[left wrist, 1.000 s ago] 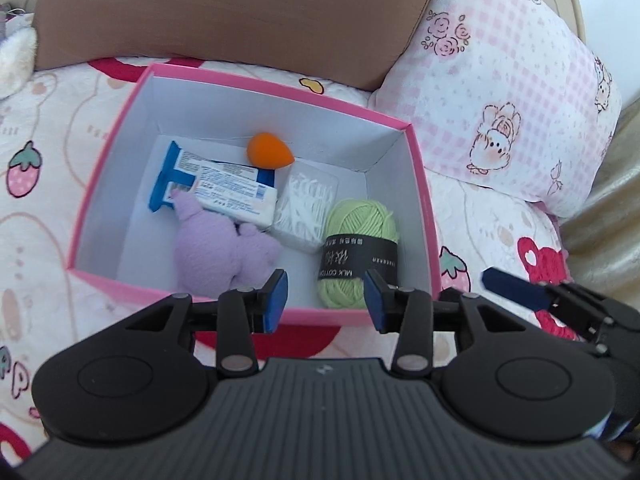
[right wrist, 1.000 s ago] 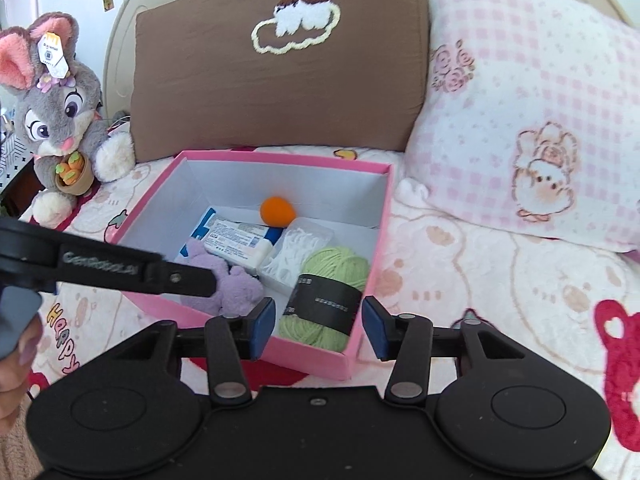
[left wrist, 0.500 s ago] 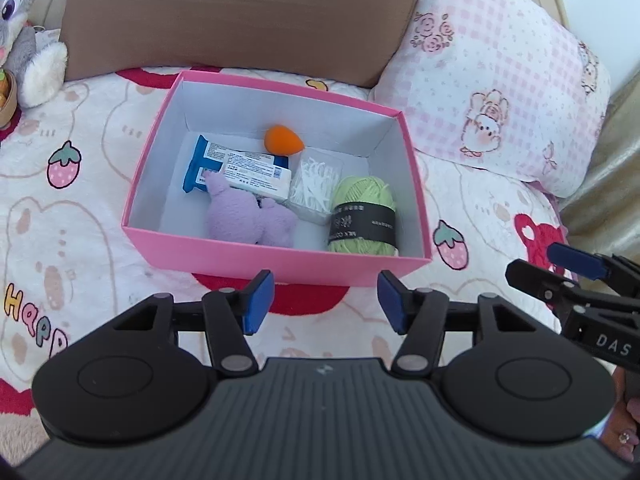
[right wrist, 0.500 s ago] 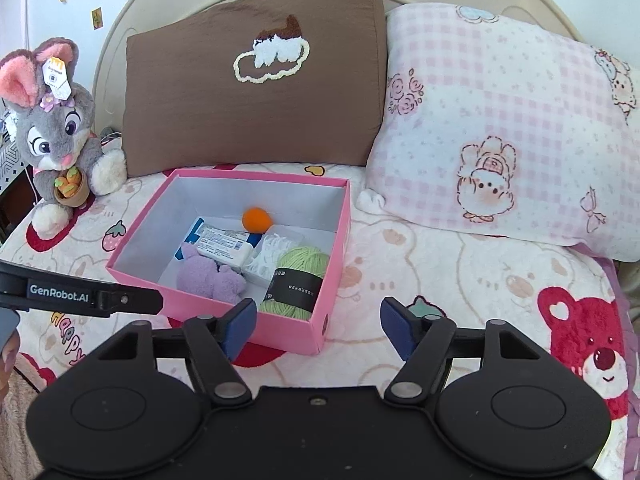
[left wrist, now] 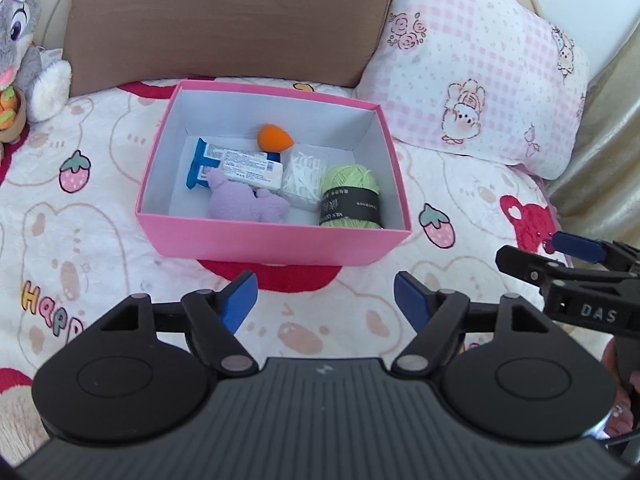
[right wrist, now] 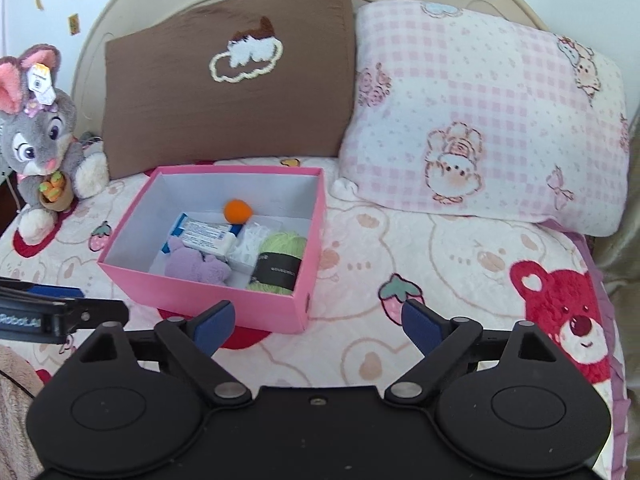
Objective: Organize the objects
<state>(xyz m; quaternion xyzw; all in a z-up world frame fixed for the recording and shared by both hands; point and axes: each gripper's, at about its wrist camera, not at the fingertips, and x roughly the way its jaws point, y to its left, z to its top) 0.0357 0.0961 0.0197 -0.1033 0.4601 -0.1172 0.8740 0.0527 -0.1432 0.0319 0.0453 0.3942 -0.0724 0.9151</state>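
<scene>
A pink box (left wrist: 272, 246) (right wrist: 200, 294) stands on the bed. Inside lie a green yarn ball (left wrist: 350, 196) (right wrist: 280, 258), a purple plush (left wrist: 244, 204) (right wrist: 196, 270), a blue-white wipes pack (left wrist: 236, 164) (right wrist: 206, 238), a clear bag of white picks (left wrist: 304, 178) and an orange sponge (left wrist: 274, 138) (right wrist: 237, 211). My left gripper (left wrist: 325, 294) is open and empty, held back from the box's near wall. My right gripper (right wrist: 316, 324) is open and empty, near the box's right front corner.
A brown pillow (right wrist: 232, 92) and a pink checked pillow (right wrist: 480, 128) lean on the headboard behind the box. A grey plush rabbit (right wrist: 40, 128) sits at the far left. The bed cover (right wrist: 440, 280) has bears and strawberries.
Both grippers have pulled back from the box and opened wider. The box now looks smaller and farther away in both views.
</scene>
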